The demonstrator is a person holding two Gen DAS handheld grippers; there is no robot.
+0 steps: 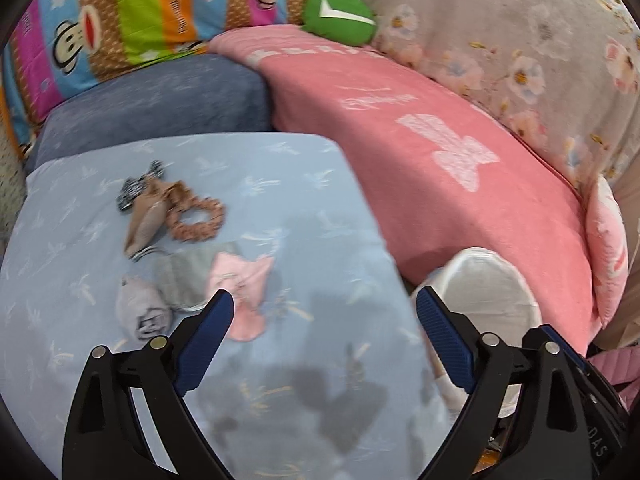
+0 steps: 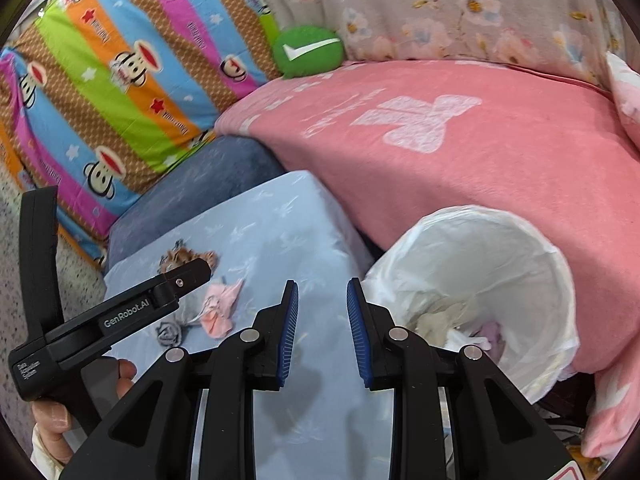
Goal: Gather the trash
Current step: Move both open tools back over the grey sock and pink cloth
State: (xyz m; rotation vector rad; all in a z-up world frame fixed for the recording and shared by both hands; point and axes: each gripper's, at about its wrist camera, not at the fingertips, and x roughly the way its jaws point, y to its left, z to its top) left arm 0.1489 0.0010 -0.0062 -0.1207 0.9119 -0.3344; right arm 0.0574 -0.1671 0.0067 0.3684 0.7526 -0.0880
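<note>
Trash items, on a light blue patterned cushion [image 1: 280, 184], grouped toward its left edge:
- Pink crumpled scrap [image 1: 240, 292], soft and folded, nearest the front of the group; touching the grey piece beside it.
- Grey flat piece [image 1: 188, 276], just left of the pink scrap.
- Pale grey rolled wad [image 1: 140, 312], at the group's front left.
- Tan crumpled paper [image 1: 146, 216], pointed, lying beside an orange ruffled ring [image 1: 200, 220]; a black-and-white patterned scrap [image 1: 132, 192] sits behind it, toward the cushion's far left corner.

Container: white bin [image 2: 500, 280] lined with a translucent bag, standing off the cushion's right edge, against a pink blanket [image 2: 460, 152]. Contents: beige crumpled paper [image 2: 436, 316], white scraps and a pale lilac piece [image 2: 494, 332] at the bottom.

Tools:
- Left tool [image 1: 324, 308]: blue-padded jaws spread wide, holding nothing, above the cushion's front, pink scrap just beyond its left finger.
- Right tool [image 2: 322, 320]: jaws parted by a narrow gap, nothing between them, over the cushion's right edge next to the bin.

View differences: the left wrist view shows the trash group clearly but only the bin's rim. The right wrist view shows the bin's inside, and the left tool's body with a hand [image 2: 52, 412] gripping it; there that tool covers part of the trash.

Surroundings: striped monkey-print bedding [image 1: 120, 20], green cushion [image 1: 340, 16], floral cover [image 1: 520, 40].
</note>
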